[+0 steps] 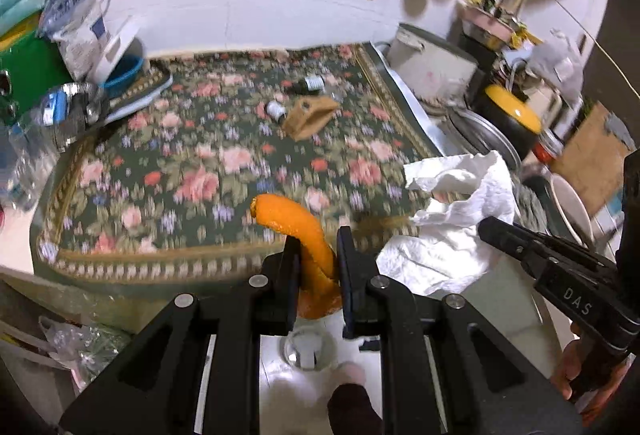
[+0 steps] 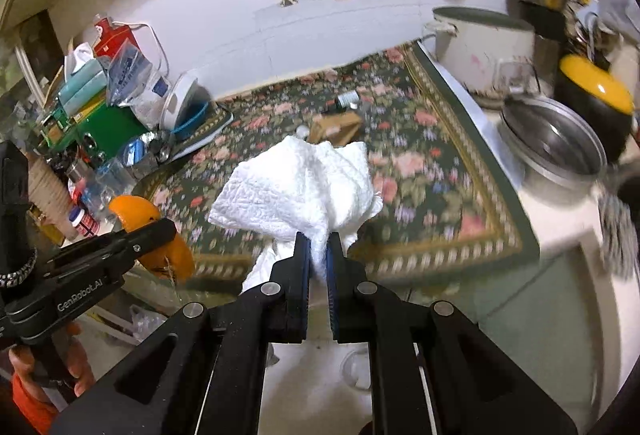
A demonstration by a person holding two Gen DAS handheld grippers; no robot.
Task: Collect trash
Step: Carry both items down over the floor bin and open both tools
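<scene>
My left gripper is shut on a curled orange peel and holds it in the air off the front edge of the floral-cloth table. My right gripper is shut on a crumpled white paper towel, also lifted off the table's front edge. In the left wrist view the towel hangs to the right with the right gripper's fingers behind it. In the right wrist view the peel and the left gripper show at the left. A brown cardboard piece and two small bottles lie on the cloth.
Bags, a green box and plastic bottles crowd the table's left side. A white pot, a steel pan and a yellow-lidded pot stand on the counter at the right. White floor with a round drain lies below.
</scene>
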